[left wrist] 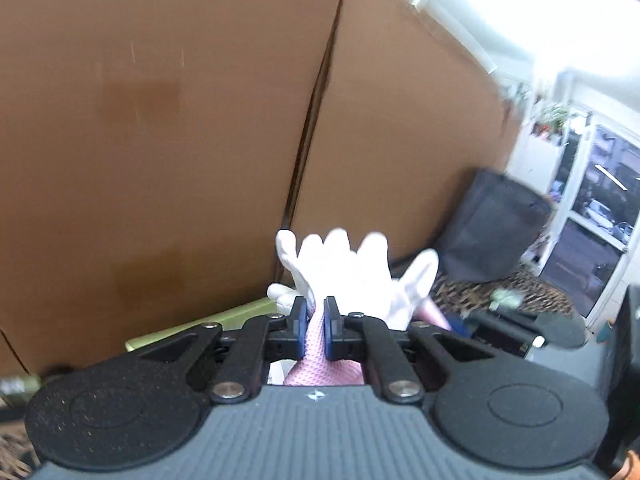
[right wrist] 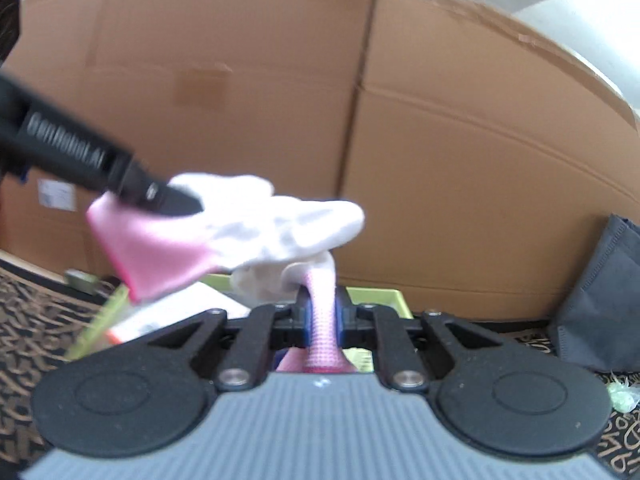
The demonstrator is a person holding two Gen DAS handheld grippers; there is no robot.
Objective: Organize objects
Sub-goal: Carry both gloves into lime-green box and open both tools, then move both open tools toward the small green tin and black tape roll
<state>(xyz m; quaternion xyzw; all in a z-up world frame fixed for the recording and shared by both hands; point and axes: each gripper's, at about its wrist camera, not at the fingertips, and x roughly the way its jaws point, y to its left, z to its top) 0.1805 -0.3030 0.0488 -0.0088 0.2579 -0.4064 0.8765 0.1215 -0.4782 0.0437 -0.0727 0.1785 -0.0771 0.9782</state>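
My left gripper (left wrist: 316, 310) is shut on the pink cuff of a glove (left wrist: 344, 264), whose white fingers fan out upward past the tips. My right gripper (right wrist: 322, 302) is shut on a pink knitted cuff (right wrist: 322, 320) that runs up into white glove fabric (right wrist: 272, 280). In the right wrist view the left gripper (right wrist: 180, 202) comes in from the left, pinching a pink-and-white glove (right wrist: 248, 224) held in the air. I cannot tell for certain whether the two grips are on one glove or a pair. The right gripper (left wrist: 508, 326) shows as a dark blur at the lower right.
A tall cardboard box (left wrist: 160, 120) fills the background close ahead. A lime-green tray (right wrist: 378, 300) with papers lies below the gloves on a patterned carpet (right wrist: 28, 320). A dark grey bag (right wrist: 600, 300) leans at the right. A window (left wrist: 600, 208) is at the far right.
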